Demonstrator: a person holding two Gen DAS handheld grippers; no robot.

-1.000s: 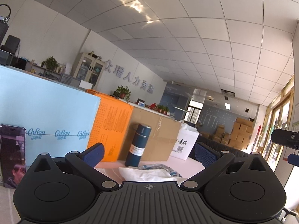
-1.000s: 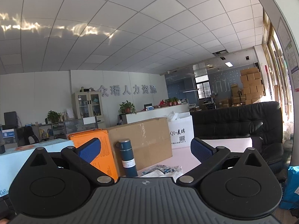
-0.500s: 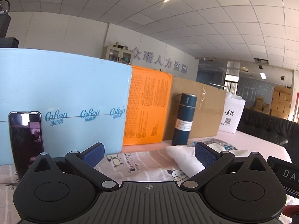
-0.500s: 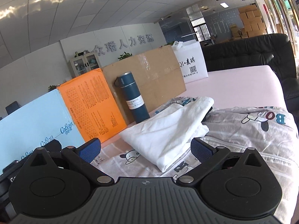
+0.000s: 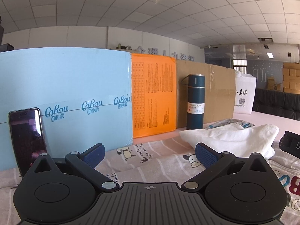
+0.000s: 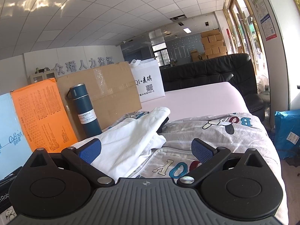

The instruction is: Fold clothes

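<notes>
A white garment (image 5: 230, 138) (image 6: 129, 140) lies loosely bunched on a printed cartoon cloth (image 5: 161, 161) (image 6: 211, 131) that covers the near part of the table. A patterned piece (image 6: 134, 114) peeks out behind it. My left gripper (image 5: 149, 154) is open and hovers low over the printed cloth, left of the white garment, holding nothing. My right gripper (image 6: 146, 150) is open too, with the white garment's near edge just ahead of its left finger (image 6: 90, 151).
Along the back stand a blue box (image 5: 65, 101), an orange box (image 5: 153, 97), a cardboard box (image 5: 206, 95), a dark vacuum bottle (image 5: 196, 101) and a white bag (image 5: 243, 97). A phone (image 5: 26, 136) leans on the blue box. Black sofa (image 6: 206, 73) beyond the pink table (image 6: 202, 99).
Both grippers have tipped down from facing the ceiling and come lower toward the table. The clothes now fill the lower part of both views. The jaws stay open.
</notes>
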